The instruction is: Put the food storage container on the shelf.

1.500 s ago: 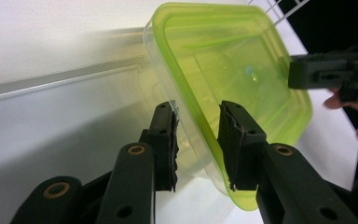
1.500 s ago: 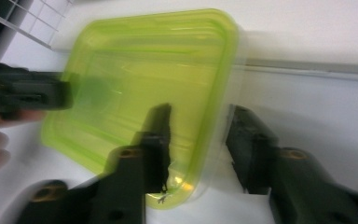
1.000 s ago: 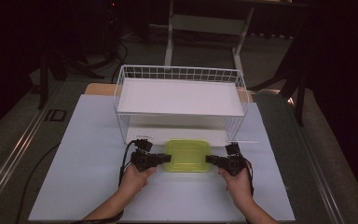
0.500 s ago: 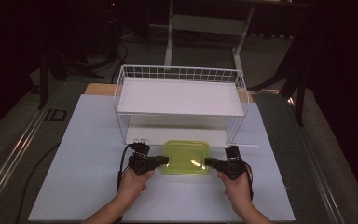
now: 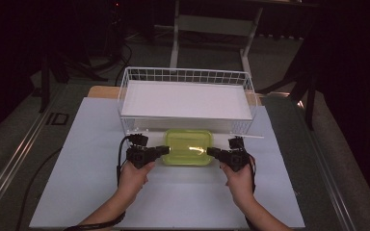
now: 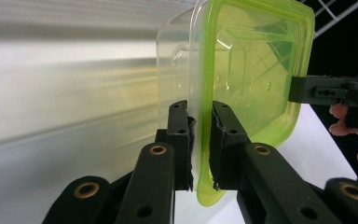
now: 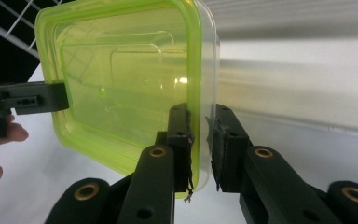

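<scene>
Green-lidded container [image 5: 188, 147] is clamped at opposite rims by left gripper [image 5: 163, 151] and right gripper [image 5: 213, 152], forearms angled inward, held just before the wire basket [image 5: 125, 91].

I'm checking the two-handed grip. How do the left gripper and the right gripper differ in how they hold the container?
The left gripper clamps the container's left edge; the right gripper clamps its right edge. The left one's cable loops toward the wire basket; the right one's hangs by the wrist. Both are shut on the green-lidded rim.
</scene>
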{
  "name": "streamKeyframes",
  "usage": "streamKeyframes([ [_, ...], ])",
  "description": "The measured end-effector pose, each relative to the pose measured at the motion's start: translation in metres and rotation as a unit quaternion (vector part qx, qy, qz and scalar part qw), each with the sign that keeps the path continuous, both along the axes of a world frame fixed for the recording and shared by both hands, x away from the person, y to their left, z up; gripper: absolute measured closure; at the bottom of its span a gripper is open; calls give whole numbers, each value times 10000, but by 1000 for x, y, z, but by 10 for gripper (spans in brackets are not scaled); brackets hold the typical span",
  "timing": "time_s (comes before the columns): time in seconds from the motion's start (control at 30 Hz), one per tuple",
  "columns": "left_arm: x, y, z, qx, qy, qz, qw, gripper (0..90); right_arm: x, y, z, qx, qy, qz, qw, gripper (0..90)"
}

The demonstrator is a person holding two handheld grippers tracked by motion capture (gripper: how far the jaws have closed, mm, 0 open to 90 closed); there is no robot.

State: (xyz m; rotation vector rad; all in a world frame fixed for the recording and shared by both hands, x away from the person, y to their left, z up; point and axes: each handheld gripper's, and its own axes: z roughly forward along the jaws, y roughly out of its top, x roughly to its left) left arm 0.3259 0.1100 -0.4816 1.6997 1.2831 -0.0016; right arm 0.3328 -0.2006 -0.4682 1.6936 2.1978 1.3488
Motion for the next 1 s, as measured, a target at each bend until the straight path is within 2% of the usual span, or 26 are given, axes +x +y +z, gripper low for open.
streamKeyframes([
  [0.13,9,3,-2,6,-107,70,9999,807,8,6,-1,-55,-57,-52,10000,789],
  [0.33,18,3,-13,7,-52,139,9999,806,18,11,-11,-134,-45,-195,9997,786],
  [0.6,31,3,-16,158,-75,192,9997,805,29,16,-19,-239,-33,-284,9993,781],
  [0.77,37,1,-21,170,-37,239,9996,805,35,18,-23,-335,-23,-360,9988,777],
  [1.0,41,4,-28,52,1,331,9994,798,37,22,-25,-440,-185,-353,9982,779],
])
